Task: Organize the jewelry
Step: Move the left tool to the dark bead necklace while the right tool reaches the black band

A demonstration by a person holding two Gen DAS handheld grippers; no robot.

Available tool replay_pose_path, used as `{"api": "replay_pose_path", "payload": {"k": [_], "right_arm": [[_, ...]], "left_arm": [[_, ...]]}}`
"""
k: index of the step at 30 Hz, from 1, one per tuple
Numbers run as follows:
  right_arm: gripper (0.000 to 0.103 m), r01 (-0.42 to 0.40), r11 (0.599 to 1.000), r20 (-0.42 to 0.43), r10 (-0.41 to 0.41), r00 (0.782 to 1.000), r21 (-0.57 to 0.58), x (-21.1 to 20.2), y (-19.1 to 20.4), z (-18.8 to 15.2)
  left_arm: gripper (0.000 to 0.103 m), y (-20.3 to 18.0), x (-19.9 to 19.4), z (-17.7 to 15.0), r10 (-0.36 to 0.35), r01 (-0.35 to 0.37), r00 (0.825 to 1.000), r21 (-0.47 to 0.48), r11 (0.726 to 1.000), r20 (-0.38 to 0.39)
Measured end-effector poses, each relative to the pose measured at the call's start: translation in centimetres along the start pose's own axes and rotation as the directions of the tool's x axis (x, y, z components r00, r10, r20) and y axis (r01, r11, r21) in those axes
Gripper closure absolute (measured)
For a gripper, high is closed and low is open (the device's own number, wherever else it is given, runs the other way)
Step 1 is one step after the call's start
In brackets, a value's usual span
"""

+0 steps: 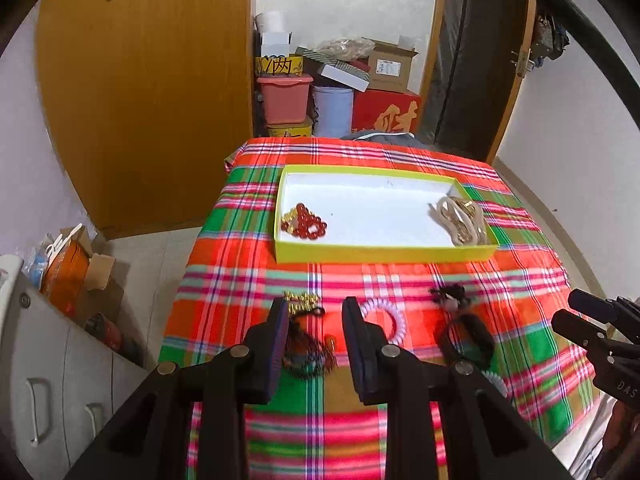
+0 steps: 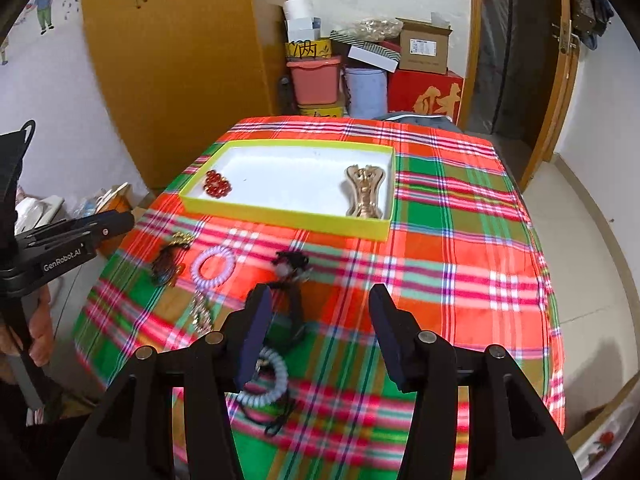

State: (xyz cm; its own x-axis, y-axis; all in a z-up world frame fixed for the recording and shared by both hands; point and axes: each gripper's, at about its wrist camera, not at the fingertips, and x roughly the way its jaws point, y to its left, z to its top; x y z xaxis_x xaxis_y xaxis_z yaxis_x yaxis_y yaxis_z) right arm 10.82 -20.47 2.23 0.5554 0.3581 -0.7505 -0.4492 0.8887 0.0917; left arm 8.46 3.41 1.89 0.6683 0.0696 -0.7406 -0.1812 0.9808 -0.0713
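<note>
A yellow-rimmed white tray sits mid-table. In it lie a red bead bracelet at the left and a gold hair clip at the right. On the cloth in front lie a dark beaded bracelet with gold beads, a pink coil hair tie, a black hair tie with a bow and a pale coil tie. My left gripper is open above the dark bracelet. My right gripper is open and empty.
The table wears a red, green and pink plaid cloth. Behind it stand stacked boxes and bins and a wooden wardrobe. A white cabinet is at the left. A small gold piece lies near the pink tie.
</note>
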Motion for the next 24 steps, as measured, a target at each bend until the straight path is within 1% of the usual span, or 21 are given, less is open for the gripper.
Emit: {"api": "replay_pose_path", "payload": {"k": [8, 15, 20, 22, 23, 24], "right_arm": [[0.052, -0.030, 1.000, -0.018, 0.030, 0.999, 0.004, -0.1, 0.3, -1.6], [0.052, -0.035, 0.999, -0.039, 0.036, 0.999, 0.016, 0.8, 0.3, -1.6], [0.052, -0.038, 0.999, -0.056, 0.039, 0.998, 0.019, 1.7, 0.4, -1.5], [0.054, -0.041, 0.999, -0.070, 0.041, 0.997, 0.015, 2.3, 0.5, -1.5], [0.055, -0.042, 0.999, -0.078, 0.043, 0.996, 0.014, 2.7, 0.6, -1.5], [0.056, -0.046, 0.999, -0.086, 0.047, 0.995, 0.015, 3.1, 0.7, -1.4]], "left_arm": [[0.075, 1.0, -0.5, -2.1, -0.017, 0.017, 1.000, -0.020, 1.000, -0.020], [0.075, 2.1, -0.5, -2.5, -0.034, 0.033, 0.999, -0.043, 0.999, -0.023], [0.075, 2.9, 0.2, -2.8, -0.044, 0.042, 0.998, -0.062, 0.997, -0.035], [0.075, 3.2, 0.6, -2.9, -0.049, 0.046, 0.998, -0.068, 0.997, -0.045], [0.075, 3.3, 0.9, -3.0, -0.052, 0.049, 0.997, -0.070, 0.996, -0.051], [0.071, 3.3, 1.1, -3.1, -0.054, 0.050, 0.997, -0.072, 0.996, -0.055]]}}
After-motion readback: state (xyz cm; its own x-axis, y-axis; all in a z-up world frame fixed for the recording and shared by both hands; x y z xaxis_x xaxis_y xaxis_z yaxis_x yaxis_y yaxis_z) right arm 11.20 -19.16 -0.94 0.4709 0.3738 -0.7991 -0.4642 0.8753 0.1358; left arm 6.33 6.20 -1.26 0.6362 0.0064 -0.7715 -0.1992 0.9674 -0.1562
